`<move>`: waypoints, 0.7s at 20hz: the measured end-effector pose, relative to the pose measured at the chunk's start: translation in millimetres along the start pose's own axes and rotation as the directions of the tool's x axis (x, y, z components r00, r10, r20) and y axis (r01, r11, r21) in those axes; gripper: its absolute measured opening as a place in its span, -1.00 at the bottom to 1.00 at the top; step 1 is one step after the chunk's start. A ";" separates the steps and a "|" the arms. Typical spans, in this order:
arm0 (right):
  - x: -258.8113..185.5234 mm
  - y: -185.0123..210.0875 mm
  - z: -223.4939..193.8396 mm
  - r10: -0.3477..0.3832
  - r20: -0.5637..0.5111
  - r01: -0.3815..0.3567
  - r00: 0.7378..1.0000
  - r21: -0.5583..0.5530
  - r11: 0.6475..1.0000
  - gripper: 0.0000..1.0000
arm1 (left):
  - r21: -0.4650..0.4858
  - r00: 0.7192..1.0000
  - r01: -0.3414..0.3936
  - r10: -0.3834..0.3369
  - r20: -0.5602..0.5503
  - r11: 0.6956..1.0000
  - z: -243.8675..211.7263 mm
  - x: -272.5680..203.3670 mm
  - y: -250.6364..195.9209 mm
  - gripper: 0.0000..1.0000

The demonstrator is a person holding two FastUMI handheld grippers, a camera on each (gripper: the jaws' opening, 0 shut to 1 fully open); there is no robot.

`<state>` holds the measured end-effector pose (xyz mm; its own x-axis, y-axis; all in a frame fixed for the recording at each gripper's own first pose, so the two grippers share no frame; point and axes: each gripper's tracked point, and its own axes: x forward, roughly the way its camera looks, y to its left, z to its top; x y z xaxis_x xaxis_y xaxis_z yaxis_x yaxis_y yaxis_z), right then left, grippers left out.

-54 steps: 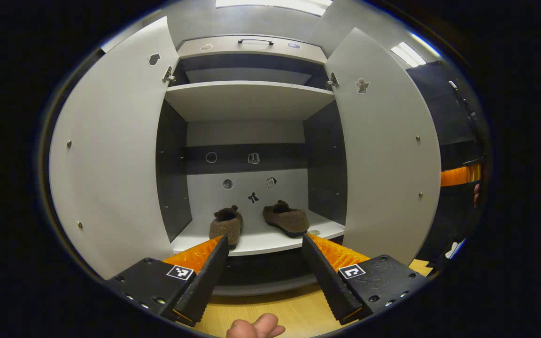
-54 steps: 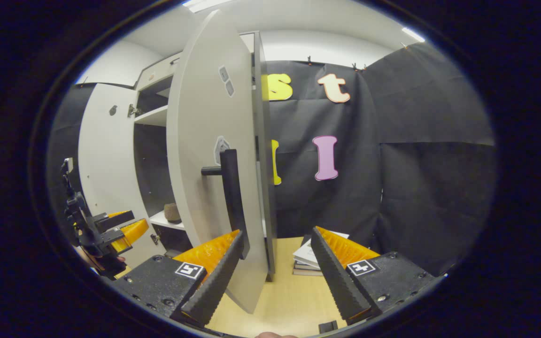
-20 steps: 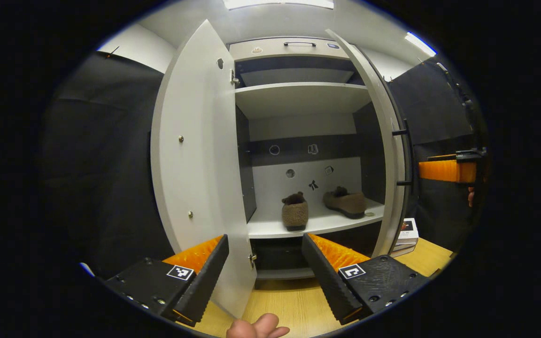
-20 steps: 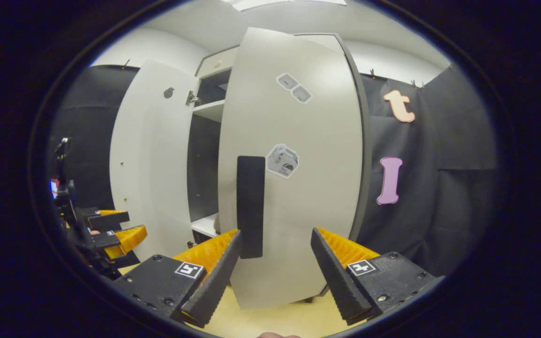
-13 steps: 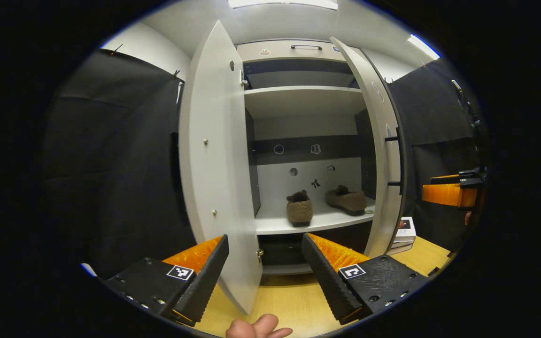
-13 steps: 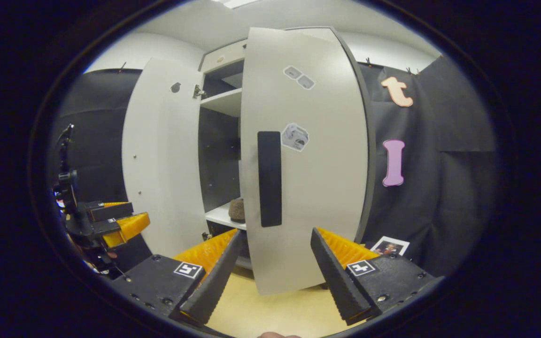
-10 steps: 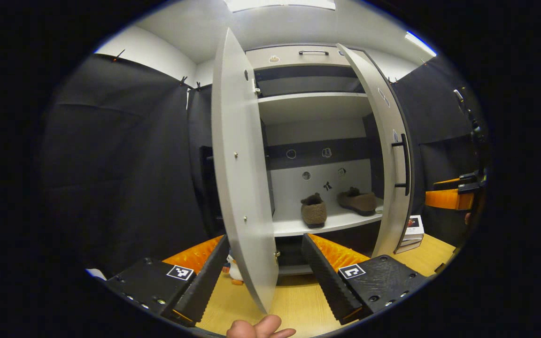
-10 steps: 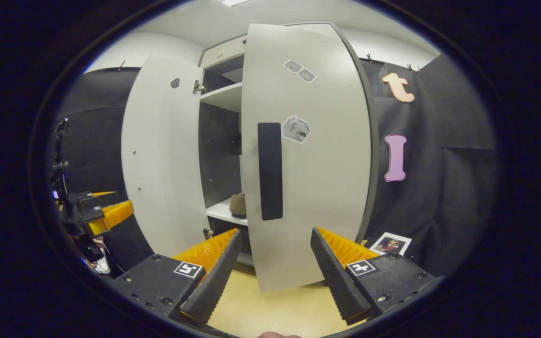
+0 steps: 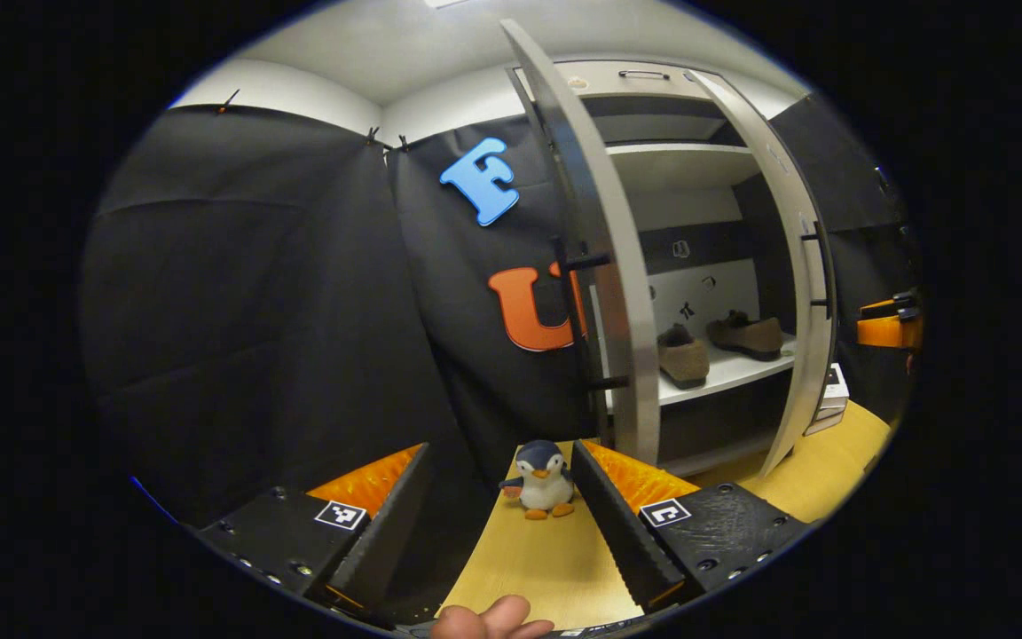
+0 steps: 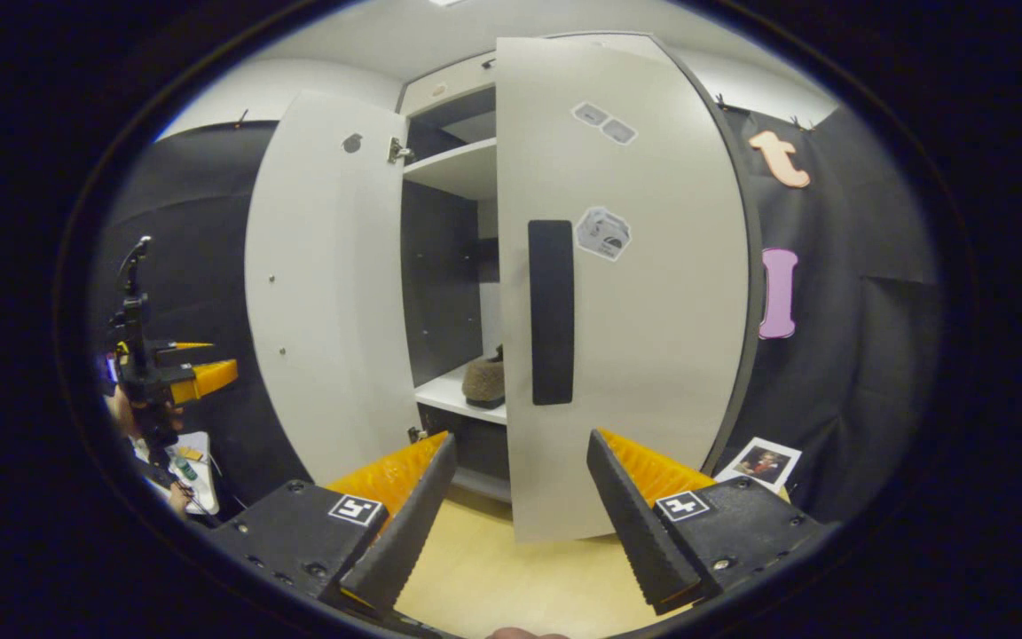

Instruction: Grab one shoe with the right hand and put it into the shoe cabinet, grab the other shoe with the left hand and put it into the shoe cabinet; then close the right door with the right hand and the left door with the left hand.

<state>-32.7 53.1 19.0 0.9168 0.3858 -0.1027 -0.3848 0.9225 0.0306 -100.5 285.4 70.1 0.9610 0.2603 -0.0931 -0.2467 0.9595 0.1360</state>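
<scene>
Now your right gripper (image 10: 515, 497), jaws wide and empty, faces the right door (image 10: 644, 293); its upright handle (image 10: 551, 311) stands just beyond them.

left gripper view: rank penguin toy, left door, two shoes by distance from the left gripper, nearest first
1. Penguin toy: on the floor right by the left gripper, between its fingers.
2. Left door: edge-on, just behind the toy, right of centre.
3. Near shoe: on the cabinet shelf behind the door.
4. Far shoe: same shelf, further right and deeper in.
</scene>
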 end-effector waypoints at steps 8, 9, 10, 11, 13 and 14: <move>-6.6 -6.7 -5.8 -0.029 -0.019 0.029 0.999 0.005 1.000 0.94 | 0.073 0.994 0.112 -0.112 0.003 0.991 1.5 34.1 -44.6 0.82; -8.1 -7.2 -8.4 -0.032 -0.024 0.032 0.999 0.011 0.999 0.94 | 0.090 0.995 0.102 -0.103 0.002 0.991 2.7 34.9 -43.2 0.79; -8.0 -8.0 -9.9 -0.035 -0.028 0.036 0.999 0.018 0.999 0.94 | 0.085 0.995 0.102 -0.101 -0.012 0.991 1.3 34.2 -44.8 0.78; -8.1 -7.9 -10.7 -0.035 -0.030 0.036 0.999 0.023 0.999 0.94 | 0.067 0.993 0.113 -0.112 -0.021 0.991 1.2 34.0 -49.8 0.78; -7.7 -8.6 -9.3 -0.046 -0.021 0.046 0.999 0.024 0.999 0.94 | 0.054 0.990 0.139 -0.138 -0.021 0.989 4.5 30.6 -65.5 0.79; -7.7 -8.8 -8.0 -0.048 -0.019 0.048 0.999 0.022 0.999 0.94 | 0.063 0.989 0.149 -0.149 -0.010 0.987 6.3 29.4 -72.8 0.78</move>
<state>-37.3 41.9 11.5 0.9321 0.3409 -0.1225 -0.3376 0.9401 0.0474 -53.5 222.5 63.7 0.9858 0.1159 -0.1218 -0.0925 0.9788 0.1827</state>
